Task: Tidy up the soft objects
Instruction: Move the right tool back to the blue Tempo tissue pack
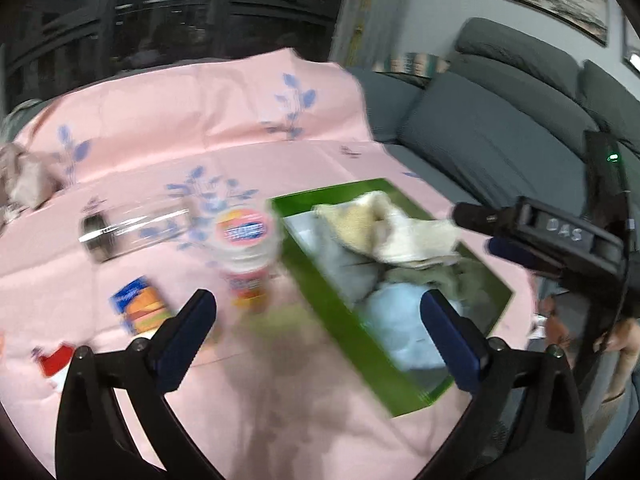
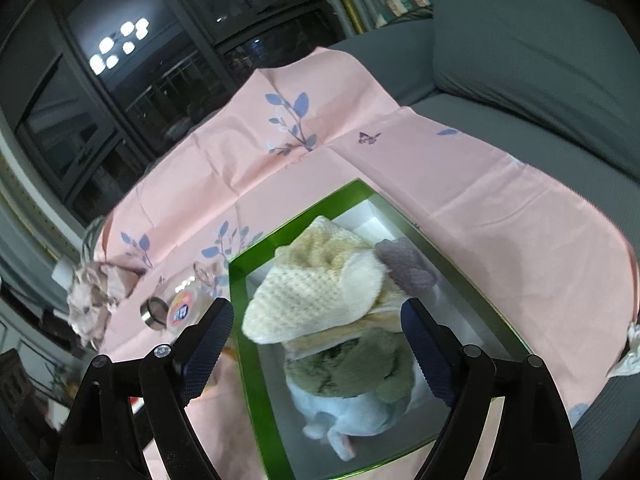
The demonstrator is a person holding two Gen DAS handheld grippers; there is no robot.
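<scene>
- Left tool [image 1: 316, 334] hanging released, jaws wide, gripping nothing, over pink cloth [image 1: 200, 120] beside green box [image 1: 320, 300].
- Right tool [image 2: 316, 344] hanging released, straddling the pile without touching.
- Cream towel [image 2: 320, 292] lying atop green plush [image 2: 352, 368] and blue plush [image 2: 348, 412], all sitting inside box.
- Grey cloth [image 2: 404, 264] sitting at far side of box.
- Jar [image 1: 248, 248] standing left of box, blurred.

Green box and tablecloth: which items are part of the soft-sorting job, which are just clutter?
Job: green box, cream cloth, grey cloth, green plush, pale blue plush, crumpled pink fabric.
Clutter: labelled jar, metal-capped glass jar, snack packet.
</scene>
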